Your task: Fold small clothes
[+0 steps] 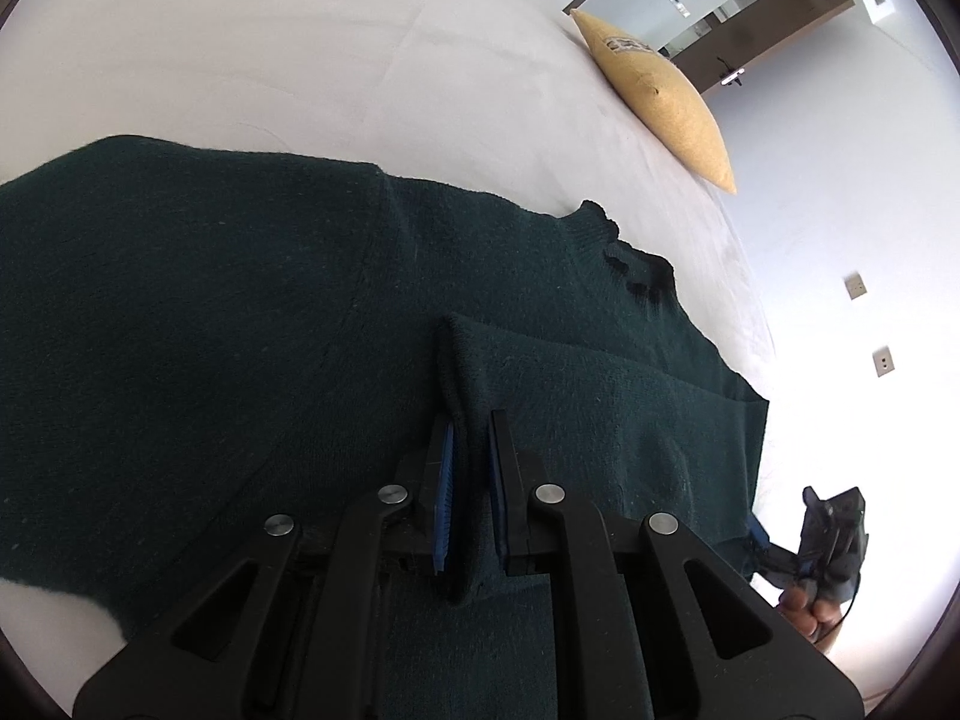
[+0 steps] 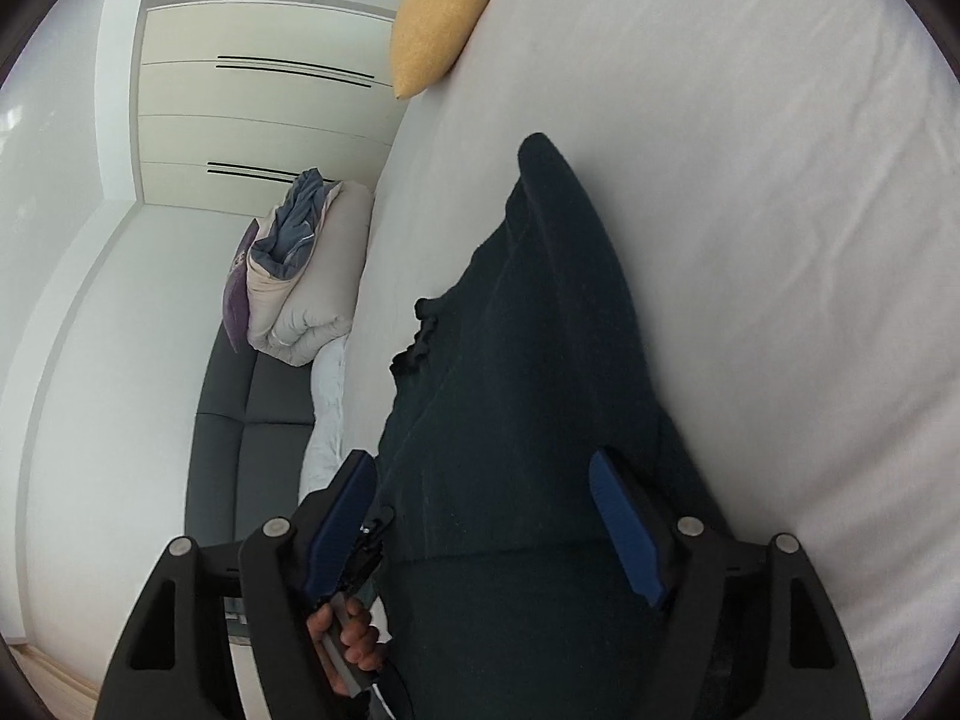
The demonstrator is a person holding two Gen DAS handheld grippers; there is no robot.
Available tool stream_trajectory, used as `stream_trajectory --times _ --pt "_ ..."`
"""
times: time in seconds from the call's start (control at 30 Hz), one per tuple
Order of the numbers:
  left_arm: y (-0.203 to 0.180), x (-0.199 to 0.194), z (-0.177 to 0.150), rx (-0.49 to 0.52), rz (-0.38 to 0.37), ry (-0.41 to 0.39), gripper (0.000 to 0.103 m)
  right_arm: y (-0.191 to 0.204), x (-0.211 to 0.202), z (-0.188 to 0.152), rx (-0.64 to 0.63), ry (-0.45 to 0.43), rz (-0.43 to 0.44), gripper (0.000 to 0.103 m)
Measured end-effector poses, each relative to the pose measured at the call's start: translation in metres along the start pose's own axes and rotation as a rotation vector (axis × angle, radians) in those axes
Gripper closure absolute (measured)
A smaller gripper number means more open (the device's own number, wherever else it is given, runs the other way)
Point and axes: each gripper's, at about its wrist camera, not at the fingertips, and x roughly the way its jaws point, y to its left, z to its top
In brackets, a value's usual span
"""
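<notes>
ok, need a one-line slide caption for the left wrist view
Left hand-held gripper shut on a raised fold of the dark green sweater spread on a white bed, yellow pillow behind.

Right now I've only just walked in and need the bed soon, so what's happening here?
A person is folding a dark green sweater spread on the white bed. The left tongs are shut on a raised fold of the knit. The right tongs stand open over the sweater, gripping nothing. The fold is not finished.

My black left gripper with blue pads (image 1: 474,450), low in the frame's centre, is pinched closed; my matching right gripper (image 2: 480,480) gapes wide.
</notes>
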Motion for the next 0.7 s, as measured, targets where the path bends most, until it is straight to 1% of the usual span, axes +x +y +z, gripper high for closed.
stream_trajectory --times 0.03,0.1,0.13,0.17,0.2,0.23,0.27,0.3,0.33,0.4,0.43,0.47,0.5,0.53,0.6,0.7 --pt "0.000 -0.007 -0.002 0.003 0.005 -0.007 0.093 0.005 -0.006 -0.005 -0.007 -0.016 0.010 0.026" --pt "0.001 -0.025 -0.005 0.015 0.011 -0.035 0.093 0.017 -0.013 -0.012 -0.038 -0.050 0.063 0.015" --pt "0.005 -0.040 -0.007 0.012 0.011 -0.066 0.093 0.021 -0.013 -0.015 -0.050 -0.065 0.077 0.008" --pt "0.010 -0.051 -0.008 0.001 0.005 -0.087 0.093 0.021 -0.009 -0.017 -0.052 -0.065 0.054 0.002" --pt "0.016 -0.063 -0.010 -0.016 0.000 -0.109 0.093 0.019 -0.003 -0.017 -0.052 -0.052 -0.002 0.001" --pt "0.024 -0.077 -0.013 -0.035 0.001 -0.132 0.090 0.017 0.005 -0.017 -0.062 -0.030 -0.067 0.002" --pt "0.034 -0.093 -0.016 -0.056 0.004 -0.159 0.085 0.017 0.010 -0.018 -0.076 -0.021 -0.132 0.010" --pt "0.042 -0.104 -0.020 -0.071 0.005 -0.175 0.071 0.021 0.009 -0.021 -0.095 -0.029 -0.166 0.013" --pt "0.056 -0.122 -0.025 -0.107 -0.002 -0.207 0.043 0.025 0.005 -0.024 -0.103 -0.041 -0.157 0.013" --pt "0.084 -0.153 -0.037 -0.182 -0.010 -0.290 0.013 0.034 -0.006 -0.033 -0.075 -0.065 -0.061 0.013" --pt "0.105 -0.173 -0.046 -0.240 -0.004 -0.348 0.011 0.037 -0.011 -0.037 -0.064 -0.073 -0.022 0.013" --pt "0.121 -0.185 -0.051 -0.282 -0.007 -0.371 0.011 0.044 -0.016 -0.044 -0.069 -0.080 0.017 0.013" --pt "0.144 -0.198 -0.059 -0.347 -0.027 -0.388 0.011 0.050 -0.018 -0.051 -0.084 -0.082 0.034 0.013" --pt "0.160 -0.206 -0.064 -0.395 -0.045 -0.401 0.011 0.057 -0.019 -0.057 -0.101 -0.077 0.041 0.013" --pt "0.204 -0.227 -0.082 -0.542 -0.093 -0.458 0.011 0.068 -0.019 -0.071 -0.118 -0.058 0.056 0.013" --pt "0.249 -0.248 -0.102 -0.700 -0.118 -0.538 0.011 0.080 -0.015 -0.087 -0.122 -0.033 0.075 0.013"
